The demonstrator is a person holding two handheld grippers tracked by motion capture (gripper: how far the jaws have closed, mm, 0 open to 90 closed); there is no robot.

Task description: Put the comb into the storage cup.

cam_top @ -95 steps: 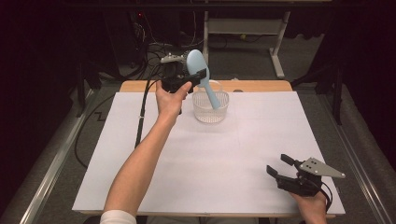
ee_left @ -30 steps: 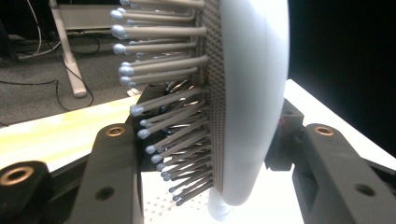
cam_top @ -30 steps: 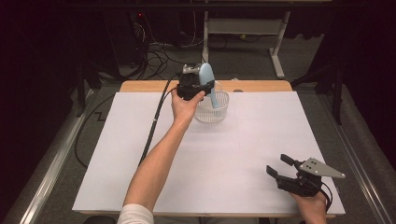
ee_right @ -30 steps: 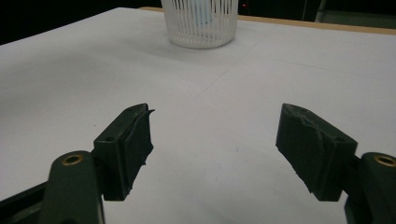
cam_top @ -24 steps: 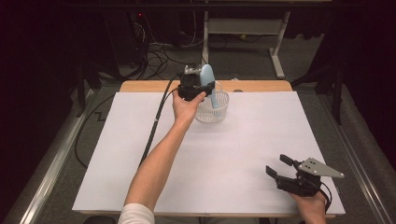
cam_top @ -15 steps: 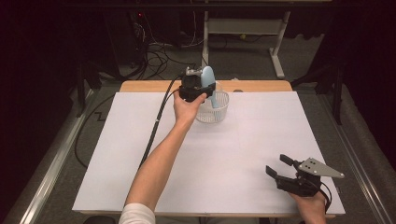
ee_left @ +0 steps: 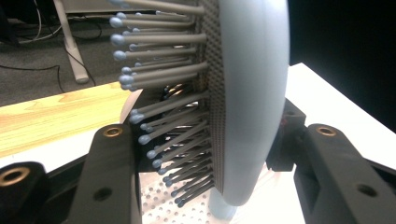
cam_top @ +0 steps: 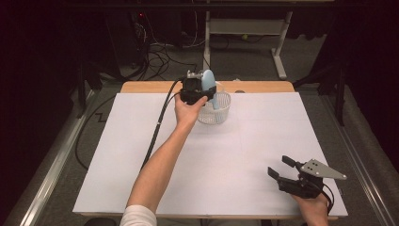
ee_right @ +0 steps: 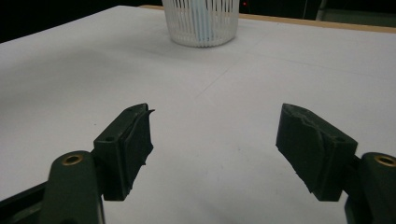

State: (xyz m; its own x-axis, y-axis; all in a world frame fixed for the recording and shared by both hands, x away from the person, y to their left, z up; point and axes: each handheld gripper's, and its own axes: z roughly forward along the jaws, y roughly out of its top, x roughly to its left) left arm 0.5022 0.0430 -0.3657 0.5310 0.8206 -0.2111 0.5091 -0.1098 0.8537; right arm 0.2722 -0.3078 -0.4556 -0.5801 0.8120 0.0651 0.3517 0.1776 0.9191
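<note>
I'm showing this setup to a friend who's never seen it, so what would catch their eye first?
Probably the pale blue hairbrush, clamped upright in the left gripper with its handle down in the white basket at the table's far edge. In the left gripper view its bristles loom large. Next, the right gripper, jaws open, low over the white table at the near right corner.

I see a pale blue hairbrush (cam_top: 208, 81) w/ grey bristles tipped blue, on a dotted grey pad. The basket (cam_top: 221, 112) is white w/ thin vertical slats and a perforated floor. Both grippers, left (cam_top: 194, 89) & right (cam_top: 282, 170), are black. The table (cam_top: 244, 160) has a white cover, light wood strip at far edge.
</note>
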